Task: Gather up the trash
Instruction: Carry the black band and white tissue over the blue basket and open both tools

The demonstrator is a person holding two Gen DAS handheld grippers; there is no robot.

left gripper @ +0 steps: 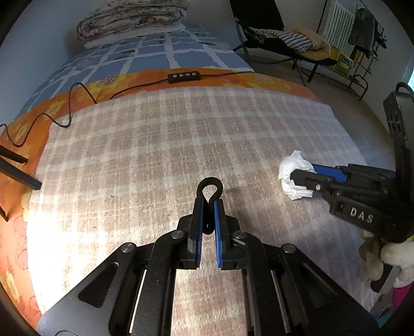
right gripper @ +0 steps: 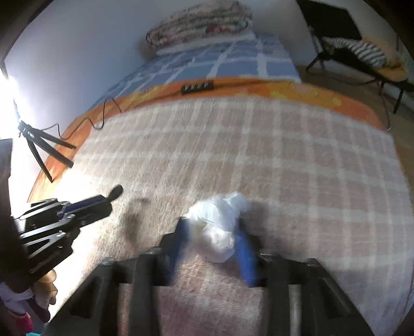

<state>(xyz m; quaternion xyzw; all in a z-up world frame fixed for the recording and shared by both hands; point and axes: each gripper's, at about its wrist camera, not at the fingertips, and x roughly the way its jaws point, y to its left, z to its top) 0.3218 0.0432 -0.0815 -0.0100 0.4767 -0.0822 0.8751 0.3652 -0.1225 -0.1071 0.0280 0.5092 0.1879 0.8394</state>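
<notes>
Blue pads of the left gripper (left gripper: 208, 204) are closed on a black loop (left gripper: 209, 187), which stands up past the fingertips above the plaid blanket (left gripper: 155, 144). In the right wrist view this gripper (right gripper: 110, 197) enters from the left edge with the loop's dark end (right gripper: 116, 190) beyond its tips.

Right gripper (right gripper: 212, 227): jaws part-way apart, one to each side of a crumpled white tissue (right gripper: 220, 224) lying on the blanket (right gripper: 297, 168). That view is blurred, so whether the pads press on the tissue cannot be told. In the left wrist view the right gripper (left gripper: 301, 174) reaches in from the right edge, its tips at the tissue (left gripper: 292, 168).

Beyond the blanket's far edge runs an orange floral band (left gripper: 233, 77), with a black switch box (left gripper: 184, 76) and its cable (left gripper: 77, 93) lying on it. Further back: a blue checked sheet (left gripper: 155, 55), then a folded quilt (left gripper: 132, 18) against the wall. A tripod's legs (right gripper: 49, 150) stand at the bed's left side. A folding cot (left gripper: 284, 44) piled with clothes stands right of the bed.
</notes>
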